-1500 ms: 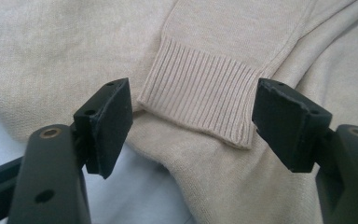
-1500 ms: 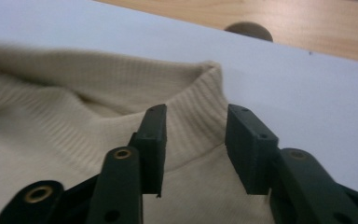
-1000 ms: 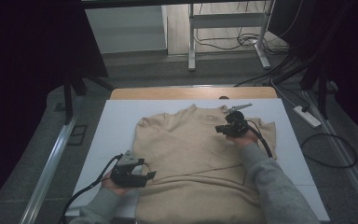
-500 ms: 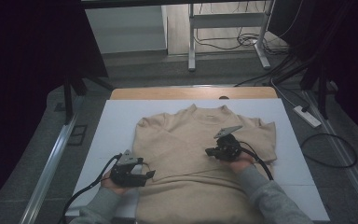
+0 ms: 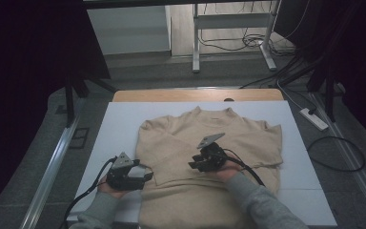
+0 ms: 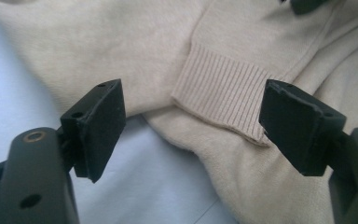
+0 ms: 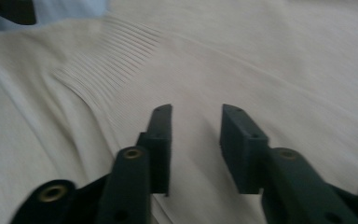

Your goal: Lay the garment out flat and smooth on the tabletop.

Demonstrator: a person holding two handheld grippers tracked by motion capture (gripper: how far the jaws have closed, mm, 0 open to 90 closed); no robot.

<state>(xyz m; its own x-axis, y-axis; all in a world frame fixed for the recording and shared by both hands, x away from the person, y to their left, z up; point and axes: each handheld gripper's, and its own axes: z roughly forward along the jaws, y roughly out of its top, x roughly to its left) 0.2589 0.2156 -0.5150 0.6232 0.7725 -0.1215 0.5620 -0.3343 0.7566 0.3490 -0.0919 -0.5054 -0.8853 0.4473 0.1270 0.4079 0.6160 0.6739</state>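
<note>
Both tongs, left (image 5: 145, 175) and right (image 5: 194, 163), gape with nothing between over the beige sweater (image 5: 248, 138), its ribbed cuff (image 6: 223, 91) just ahead.

text: none legible | labels: none legible | brands: none legible | numbers: none legible

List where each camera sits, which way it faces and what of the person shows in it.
High view: above the person's side, looking forward and down on the white table and beige sweater; both forearms, left gripper and right gripper.
Left gripper view: along its open jaws at the ribbed cuff.
Right gripper view: along its parted jaws, low over the knit, with nothing between them.
Shared: both gripper views show the cuff.
</note>
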